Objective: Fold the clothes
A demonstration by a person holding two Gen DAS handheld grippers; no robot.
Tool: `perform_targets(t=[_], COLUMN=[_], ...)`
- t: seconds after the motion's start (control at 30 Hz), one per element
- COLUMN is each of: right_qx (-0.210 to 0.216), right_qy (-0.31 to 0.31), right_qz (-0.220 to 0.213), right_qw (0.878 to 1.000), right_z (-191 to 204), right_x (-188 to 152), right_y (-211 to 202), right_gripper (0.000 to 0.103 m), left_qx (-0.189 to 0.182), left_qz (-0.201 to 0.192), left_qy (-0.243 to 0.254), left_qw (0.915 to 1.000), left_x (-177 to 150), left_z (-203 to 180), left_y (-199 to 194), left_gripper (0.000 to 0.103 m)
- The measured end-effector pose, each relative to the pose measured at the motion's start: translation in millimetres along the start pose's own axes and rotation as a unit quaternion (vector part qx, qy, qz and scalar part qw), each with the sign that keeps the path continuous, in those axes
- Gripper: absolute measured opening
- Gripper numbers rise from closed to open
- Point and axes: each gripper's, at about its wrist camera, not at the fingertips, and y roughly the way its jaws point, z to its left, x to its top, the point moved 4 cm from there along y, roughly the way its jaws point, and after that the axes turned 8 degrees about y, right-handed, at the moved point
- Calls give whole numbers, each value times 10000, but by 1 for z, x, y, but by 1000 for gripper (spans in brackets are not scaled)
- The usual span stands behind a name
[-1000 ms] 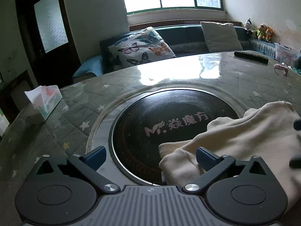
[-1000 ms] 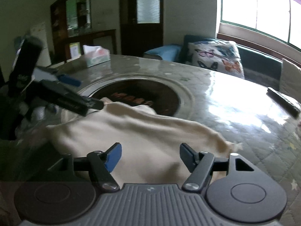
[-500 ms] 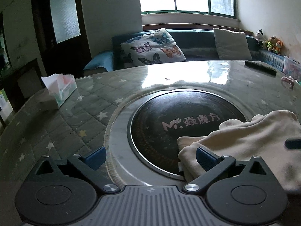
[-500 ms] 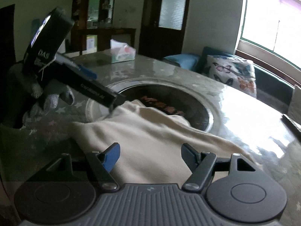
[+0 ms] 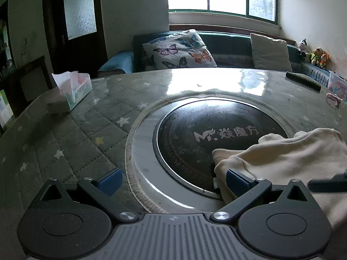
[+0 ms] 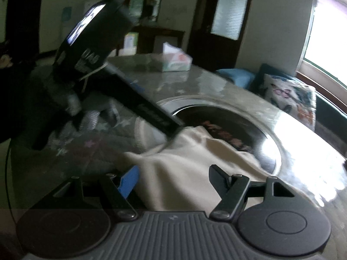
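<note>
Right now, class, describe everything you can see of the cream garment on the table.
The cream garment is soft, knit-looking cloth, rumpled and loosely bunched, not yet neatly folded. It lies on the glossy table, one edge draped over the dark round hotplate. The left tongs stand open at its corner; the right tongs hang open above it.

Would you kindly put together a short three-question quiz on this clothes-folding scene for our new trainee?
1. True or false: the cream garment lies partly over the black round cooktop.
2. What sits on the table at far left? A) kettle B) tissue box C) laptop
3. Are the jaws of the right gripper open or shut?

Key:
1. True.
2. B, the tissue box.
3. Open, with garment between them, not pinched.
</note>
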Motion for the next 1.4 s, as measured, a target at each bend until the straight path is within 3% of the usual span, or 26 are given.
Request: perform_targets(t=[0.13,0.43,0.6,0.9,1.13,1.27,1.4], right_qx=[91,170,-27,-241,-86,47,119], right_qy=[-167,-584,-945,-1114,-506,-120,120], right_qz=[211,118,243,302,255,120,-47], right_qw=[9996,9981,9952,9930,9984,9998,9998], right_z=[13,37,49,54,38,24,13], right_x=[-3,6,4,8,19,23,26], right_y=[13,1,10,15,6,-7,-21], right_gripper=[73,67,45,21,13,11,11], left_qx=[-36,-72,-101,-389,-1223,-1712,-2059], left_qz=[41,56,37,5,225,471,613], left_qy=[-35,-140,-198,-667,-1533,-2046,-2485], left_qw=[10000,9999,9997,9970,9803,9626,9445], left_x=[-4,-5,-5,-3,-7,-10,-10], left_z=[3,10,12,20,22,15,6], left_y=[2,3,2,-7,-16,-15,-14], left_gripper=[103,103,103,103,103,102,94])
